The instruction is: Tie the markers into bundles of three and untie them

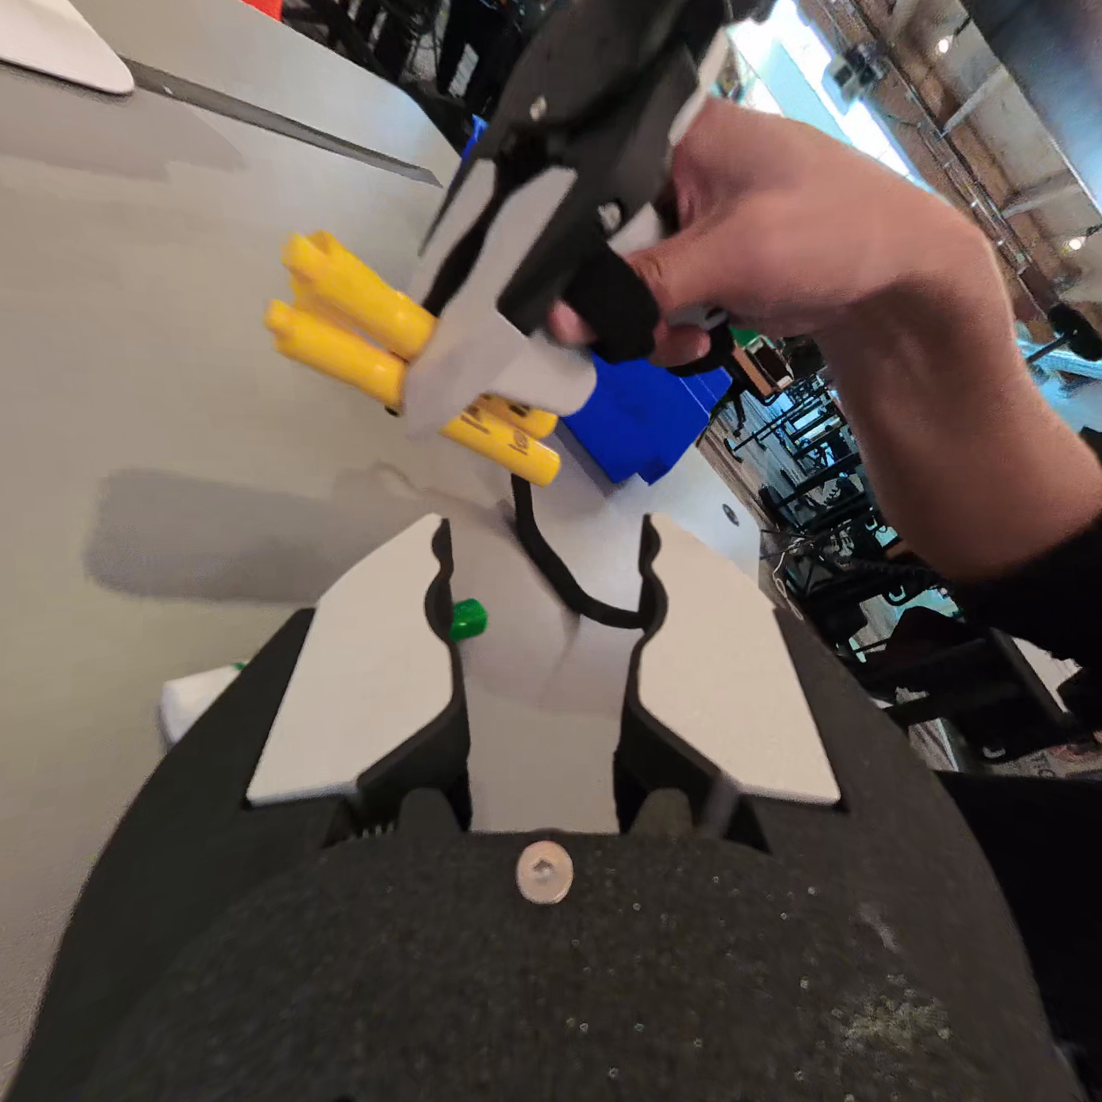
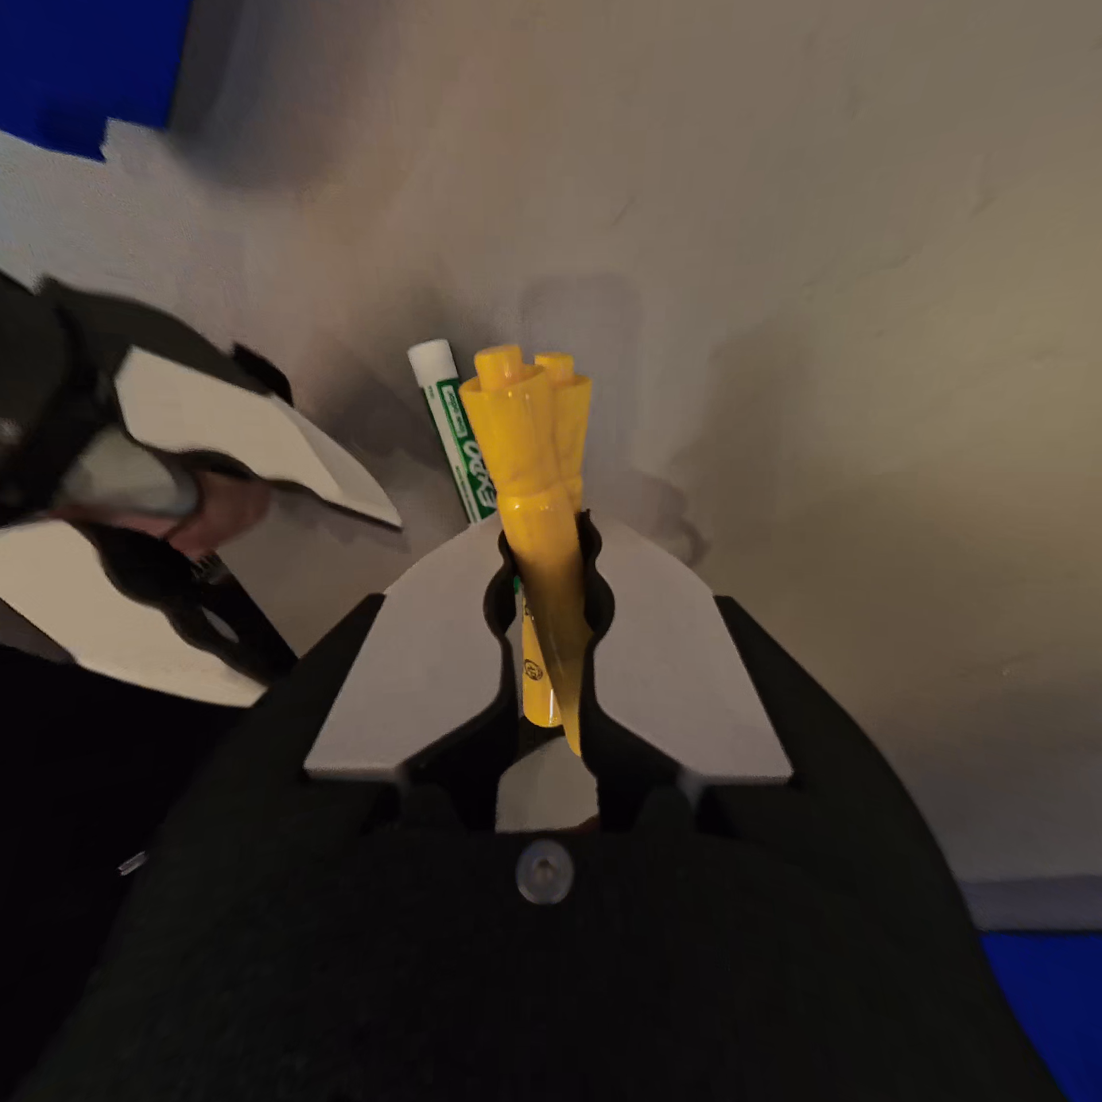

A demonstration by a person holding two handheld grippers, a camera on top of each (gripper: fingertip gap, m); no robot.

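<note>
Left wrist view: left gripper (image 1: 545, 572) spread wide, empty; a black elastic band (image 1: 557, 566) trails from the yellow plastic markers (image 1: 352, 325), which the right gripper (image 1: 477, 381) lifts above the grey table (image 1: 149, 370); blue plastic bin (image 1: 641, 423) behind.
Right wrist view: right gripper (image 2: 548, 572) pinches the markers' barrels; a green-and-white marker (image 2: 456, 435) lies beneath.
Progress: band looks loose; whether tying or untying is unclear.
Only here: band shows only in the left view.

The left gripper (image 1: 545, 536) stood open above the grey table (image 1: 149, 358), a black band (image 1: 554, 572) looping between its fingers. Ahead, a hand (image 1: 805, 310) held the right gripper (image 1: 453, 387), clamped on yellow markers (image 1: 358, 322) near a blue bin (image 1: 638, 417).
</note>
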